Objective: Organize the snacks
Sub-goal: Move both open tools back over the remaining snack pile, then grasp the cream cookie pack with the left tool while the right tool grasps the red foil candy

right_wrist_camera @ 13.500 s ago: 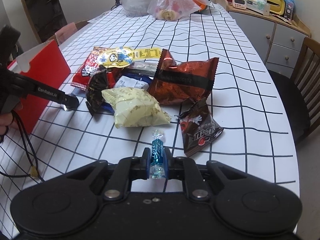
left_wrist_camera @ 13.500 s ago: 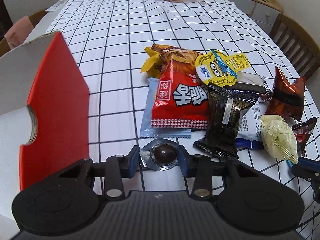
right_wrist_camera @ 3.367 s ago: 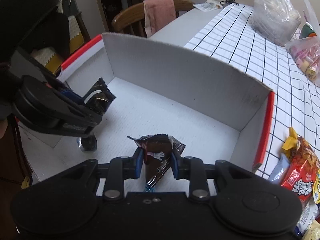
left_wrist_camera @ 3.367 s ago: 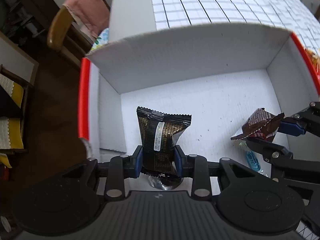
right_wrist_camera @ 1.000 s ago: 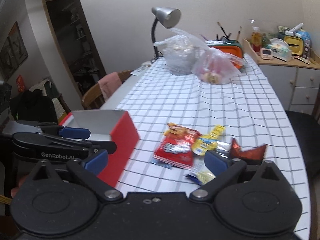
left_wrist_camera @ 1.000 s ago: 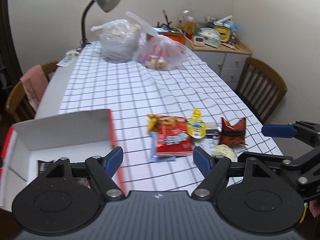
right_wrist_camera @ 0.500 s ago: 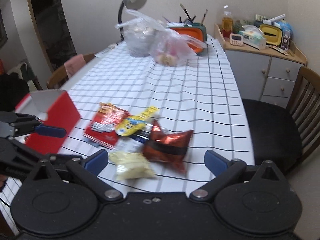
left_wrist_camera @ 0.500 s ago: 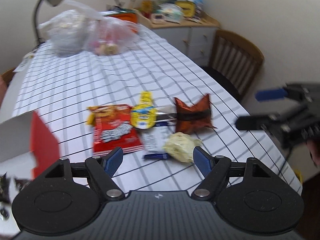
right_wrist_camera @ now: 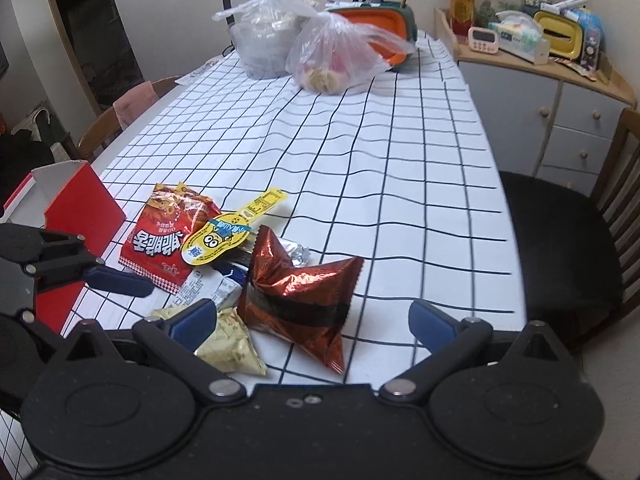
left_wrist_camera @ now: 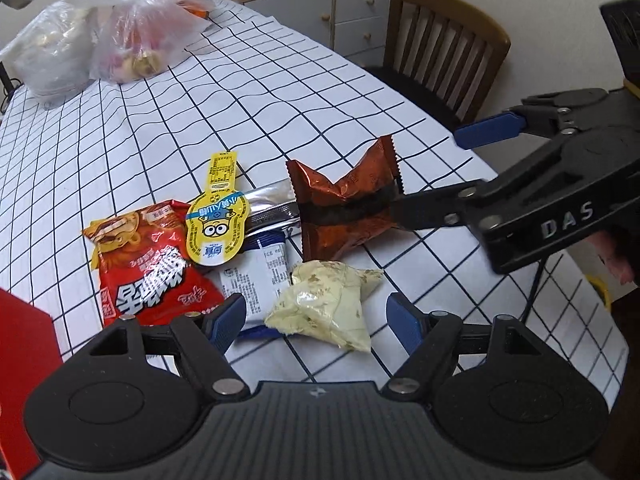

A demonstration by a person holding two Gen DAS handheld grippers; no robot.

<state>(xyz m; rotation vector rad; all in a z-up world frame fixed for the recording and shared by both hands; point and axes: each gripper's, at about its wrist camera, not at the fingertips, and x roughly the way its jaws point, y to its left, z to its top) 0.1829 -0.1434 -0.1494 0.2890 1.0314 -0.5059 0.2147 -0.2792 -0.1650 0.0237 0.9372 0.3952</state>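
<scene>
A pile of snacks lies on the checked tablecloth (left_wrist_camera: 280, 92): a red bag (left_wrist_camera: 148, 268), a yellow cartoon-lidded pack (left_wrist_camera: 218, 232), a silver packet (left_wrist_camera: 272, 204), a white-and-blue packet (left_wrist_camera: 256, 280), a copper-brown packet (left_wrist_camera: 348, 208) and a pale yellow packet (left_wrist_camera: 328, 304). My left gripper (left_wrist_camera: 314, 316) hangs open just over the pale yellow packet. My right gripper (right_wrist_camera: 312, 322) is open above the copper-brown packet (right_wrist_camera: 300, 292), which lies between its spread fingers, untouched. In the left wrist view the right gripper (left_wrist_camera: 428, 174) comes in from the right. The red box (right_wrist_camera: 76, 208) stands at the left.
Two plastic bags (right_wrist_camera: 320, 52) and an orange container (right_wrist_camera: 372, 16) sit at the far end of the table. A wooden chair (left_wrist_camera: 444, 52) and a cabinet (right_wrist_camera: 560, 120) stand to the right. The table's near edge runs just below the pile.
Both grippers have come down and closer to the snack pile, still open. The red box has slid to the left edge of both views.
</scene>
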